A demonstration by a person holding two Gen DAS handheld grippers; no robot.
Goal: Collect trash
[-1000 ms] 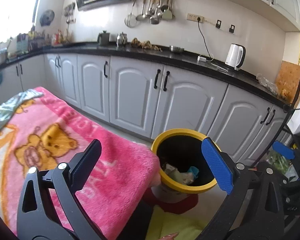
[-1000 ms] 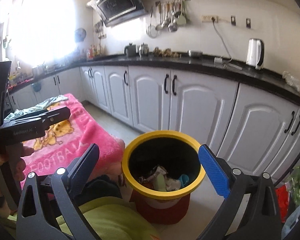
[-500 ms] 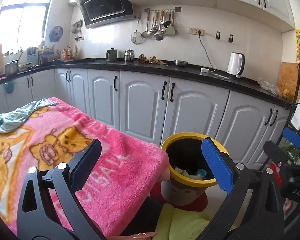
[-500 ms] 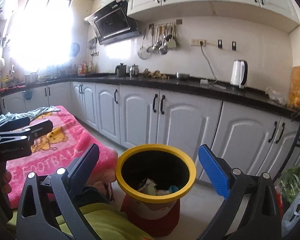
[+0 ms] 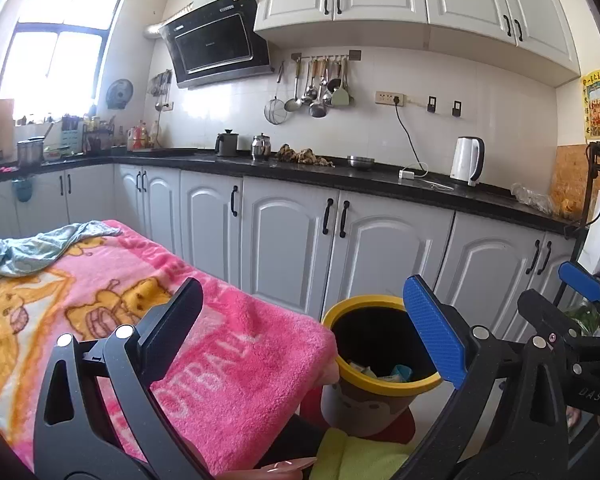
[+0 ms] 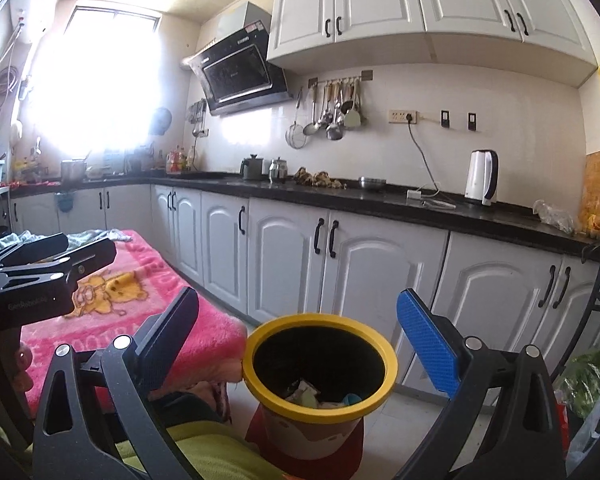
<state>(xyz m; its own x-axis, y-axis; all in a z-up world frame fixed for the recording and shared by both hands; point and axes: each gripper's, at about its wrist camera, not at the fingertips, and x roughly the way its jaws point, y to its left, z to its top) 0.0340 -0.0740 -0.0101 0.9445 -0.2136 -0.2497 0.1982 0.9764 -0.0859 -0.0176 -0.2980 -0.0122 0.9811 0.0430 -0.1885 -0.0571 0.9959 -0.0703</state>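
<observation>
Both cameras have tipped upward since a second ago: the upper cabinets and the ceiling now show, and the yellow-rimmed bin sits lower in each view.

In the left wrist view, the pink blanket lies under and ahead of the left finger of the left gripper, with a pale green cloth at its far left end. This gripper's jaws stand wide apart with nothing between them, as they did before. The trash bin stands ahead and below, just inside the blue right finger, touching the blanket's hanging edge; paper scraps and a blue piece lie inside it. A second ago the bin was nearer the middle of the gap. At far right the other tool's blue tip shows.

In the right wrist view, the left gripper juts in from the left edge over the blanket. The right gripper is spread wide and empty too, and the bin sits centred between its fingers, lower than before, trash visible at its bottom. A white kettle stands on the counter beyond the blue finger.
</observation>
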